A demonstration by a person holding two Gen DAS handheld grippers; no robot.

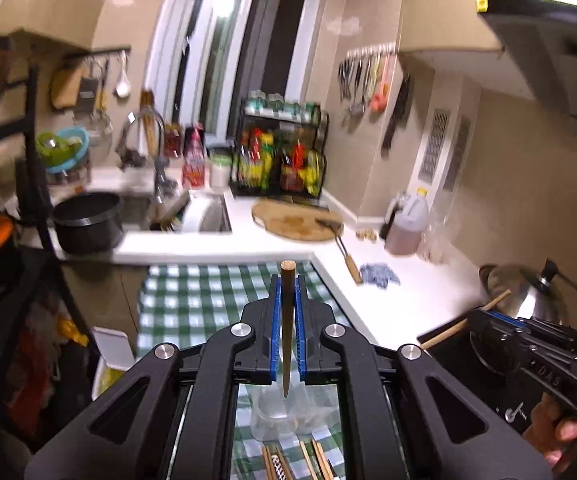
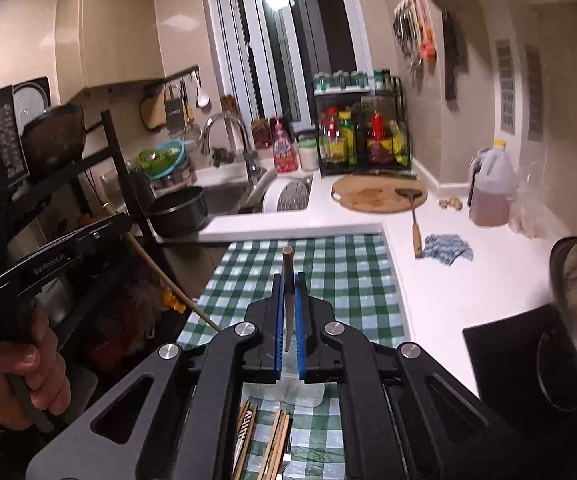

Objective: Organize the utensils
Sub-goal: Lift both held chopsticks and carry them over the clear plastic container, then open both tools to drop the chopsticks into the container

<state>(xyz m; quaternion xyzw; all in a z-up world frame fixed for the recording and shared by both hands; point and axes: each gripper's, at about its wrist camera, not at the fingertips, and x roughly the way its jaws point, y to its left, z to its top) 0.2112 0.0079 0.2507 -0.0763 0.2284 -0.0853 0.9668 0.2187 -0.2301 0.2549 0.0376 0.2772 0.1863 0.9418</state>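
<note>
Checked cloth [image 1: 192, 300] lies below both grippers, left gripper [image 1: 287, 280] and right gripper [image 2: 288, 280] each pinching a light, stiff, slippery chopstick [image 1: 287, 320] mid-shaft between the jaws.

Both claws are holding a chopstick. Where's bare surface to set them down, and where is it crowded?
Bare: the checked cloth ahead of the clear container, and the white counter between cloth and stove. Crowded: loose chopsticks near the cameras, and the cutting board, spatula, blue rag.

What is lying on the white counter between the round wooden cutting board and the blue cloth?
A wooden-handled spatula: its head rests on the board, its handle ends beside the cloth. Both views show this.
</note>
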